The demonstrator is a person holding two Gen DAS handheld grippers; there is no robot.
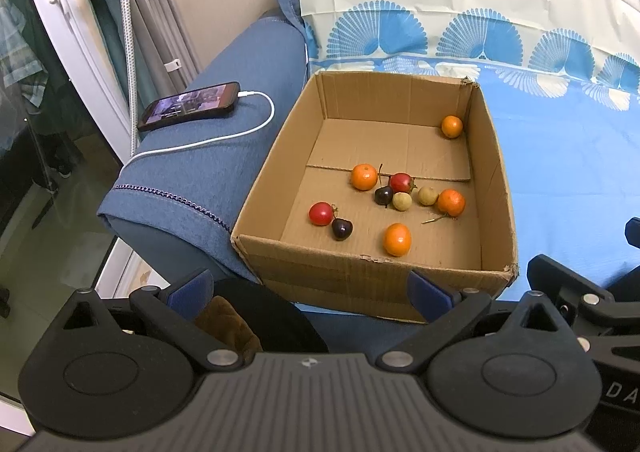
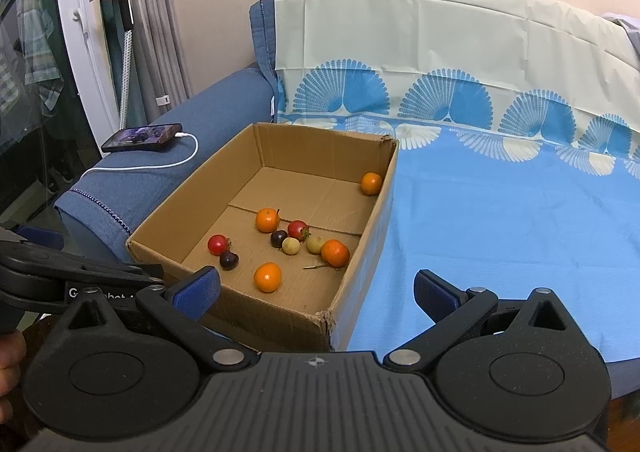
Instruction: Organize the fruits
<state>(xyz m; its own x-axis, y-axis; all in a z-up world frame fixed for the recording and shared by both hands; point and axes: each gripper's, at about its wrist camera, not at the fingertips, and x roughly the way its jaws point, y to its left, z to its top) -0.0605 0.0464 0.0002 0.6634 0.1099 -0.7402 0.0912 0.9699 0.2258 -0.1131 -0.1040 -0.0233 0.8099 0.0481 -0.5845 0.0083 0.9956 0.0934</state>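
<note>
An open cardboard box [image 1: 496, 187] sits on a blue patterned sheet [image 1: 568, 171] beside a blue sofa arm [image 1: 208, 171]. Inside lie four oranges: one in the far right corner [image 1: 452, 126], one near the middle [image 1: 364, 176], one at the right [image 1: 451, 202] and one nearest the front wall [image 1: 397, 239]. Two red fruits [image 1: 321, 213] [image 1: 401, 182], two dark cherries [image 1: 342, 228] [image 1: 384, 195] and two pale round fruits [image 1: 402, 201] [image 1: 427, 195] lie among them. A phone [image 1: 188, 105] rests on the sofa arm with a white cable [image 1: 224, 135] plugged in. The left hand-held gripper [image 1: 310, 288] hangs before the box's near wall, its blue-padded fingers [image 1: 430, 290] spread wide with nothing between them.
</note>
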